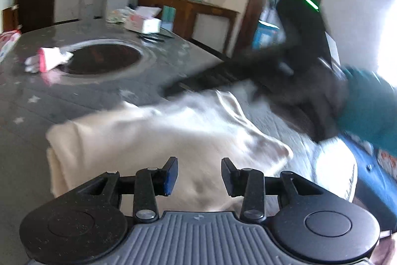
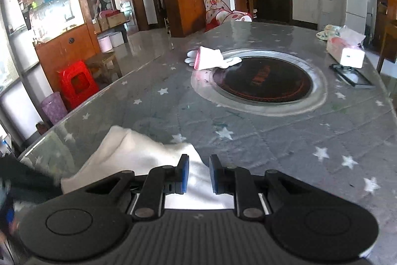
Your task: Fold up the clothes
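Observation:
A cream-white garment (image 1: 153, 140) lies bunched and partly folded on the grey star-patterned table (image 1: 74, 101). My left gripper (image 1: 199, 174) is open and empty just above the garment's near part. The other gripper's body (image 1: 292, 61) shows blurred at the right of the left wrist view, over the garment's far edge. In the right wrist view my right gripper (image 2: 199, 174) is open with a narrow gap, and the garment (image 2: 139, 155) lies under and between its fingers; nothing is clamped.
A round dark hotplate (image 2: 263, 78) is set in the table's middle. A white and pink glove (image 2: 211, 58) lies at its rim. A tissue box (image 2: 346, 52) and a dark flat frame (image 2: 352, 75) sit at the far right. A red stool (image 2: 77, 83) stands beyond the left edge.

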